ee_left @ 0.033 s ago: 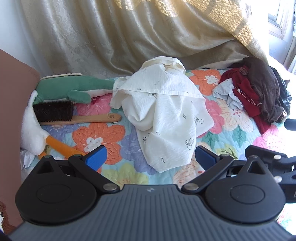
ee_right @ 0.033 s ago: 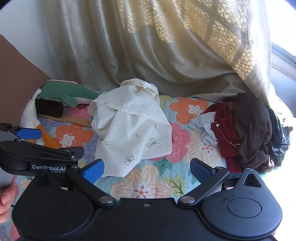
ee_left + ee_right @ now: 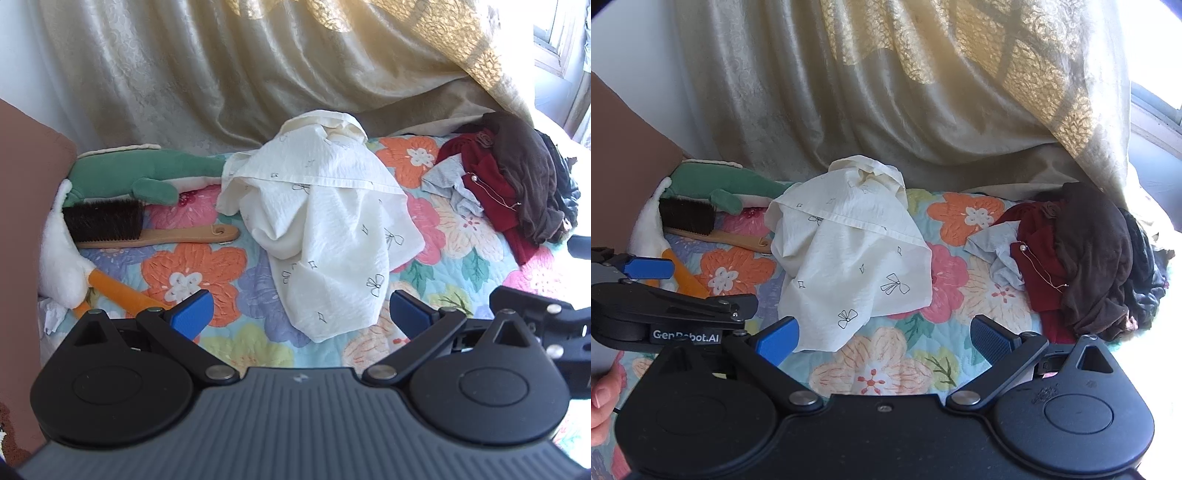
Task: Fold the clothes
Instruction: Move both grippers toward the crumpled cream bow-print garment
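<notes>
A crumpled cream garment with small black bow prints (image 3: 325, 229) lies bunched on the floral quilt (image 3: 207, 266); it also shows in the right wrist view (image 3: 849, 258). A heap of dark red, brown and grey clothes (image 3: 517, 184) lies at the right, also in the right wrist view (image 3: 1078, 258). My left gripper (image 3: 301, 314) is open and empty, just short of the garment's near hem. My right gripper (image 3: 884, 338) is open and empty, near the garment's lower right corner. The left gripper's body (image 3: 665, 314) shows at the left of the right wrist view.
A wooden brush with dark bristles (image 3: 140, 229), a green plush toy (image 3: 140, 177) and a white plush with an orange part (image 3: 70, 266) lie at the left. A beige curtain (image 3: 295, 74) hangs behind. A brown headboard (image 3: 22, 221) is at far left.
</notes>
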Demonstrator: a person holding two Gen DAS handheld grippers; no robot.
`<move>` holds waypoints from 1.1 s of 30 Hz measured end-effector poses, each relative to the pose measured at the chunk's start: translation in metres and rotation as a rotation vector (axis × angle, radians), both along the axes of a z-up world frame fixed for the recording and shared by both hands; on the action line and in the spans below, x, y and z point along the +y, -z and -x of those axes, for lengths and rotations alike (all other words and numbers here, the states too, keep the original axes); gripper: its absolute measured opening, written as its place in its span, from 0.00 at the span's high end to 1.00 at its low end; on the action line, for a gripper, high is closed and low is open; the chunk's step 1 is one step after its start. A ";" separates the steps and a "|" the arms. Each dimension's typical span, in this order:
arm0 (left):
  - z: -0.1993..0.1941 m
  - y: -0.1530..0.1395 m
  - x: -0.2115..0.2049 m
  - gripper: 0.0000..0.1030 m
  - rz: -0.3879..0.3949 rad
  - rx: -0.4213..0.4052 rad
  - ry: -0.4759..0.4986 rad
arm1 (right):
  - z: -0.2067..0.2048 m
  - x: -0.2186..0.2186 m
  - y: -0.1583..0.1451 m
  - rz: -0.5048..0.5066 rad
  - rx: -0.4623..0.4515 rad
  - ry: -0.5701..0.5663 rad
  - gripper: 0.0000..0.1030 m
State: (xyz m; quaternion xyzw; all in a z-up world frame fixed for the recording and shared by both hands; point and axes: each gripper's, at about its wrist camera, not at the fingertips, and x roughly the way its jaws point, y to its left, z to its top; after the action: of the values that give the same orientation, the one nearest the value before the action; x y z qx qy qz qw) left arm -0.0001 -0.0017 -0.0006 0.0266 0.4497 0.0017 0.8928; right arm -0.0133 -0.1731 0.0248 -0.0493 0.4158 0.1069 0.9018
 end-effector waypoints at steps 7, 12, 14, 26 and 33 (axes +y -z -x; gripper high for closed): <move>0.001 0.003 -0.007 0.00 0.010 0.001 0.011 | 0.001 -0.019 0.006 -0.079 0.054 0.027 0.02; 0.001 0.001 -0.014 0.00 -0.001 -0.011 0.029 | -0.007 -0.018 0.010 -0.088 0.080 0.033 0.02; 0.000 0.001 -0.017 0.00 -0.002 -0.012 0.034 | -0.006 -0.020 0.007 -0.096 0.076 0.017 0.02; -0.001 0.007 -0.026 0.00 0.021 -0.005 0.076 | -0.003 -0.034 0.002 -0.161 0.027 -0.029 0.02; -0.004 0.010 -0.023 0.00 0.052 0.008 0.071 | -0.002 -0.036 0.002 -0.177 0.010 -0.072 0.02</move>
State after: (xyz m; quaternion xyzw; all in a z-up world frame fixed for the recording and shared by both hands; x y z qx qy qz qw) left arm 0.0036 -0.0246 -0.0109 0.0193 0.4518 -0.0417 0.8910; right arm -0.0113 -0.2095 0.0227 0.0163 0.4072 0.1761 0.8961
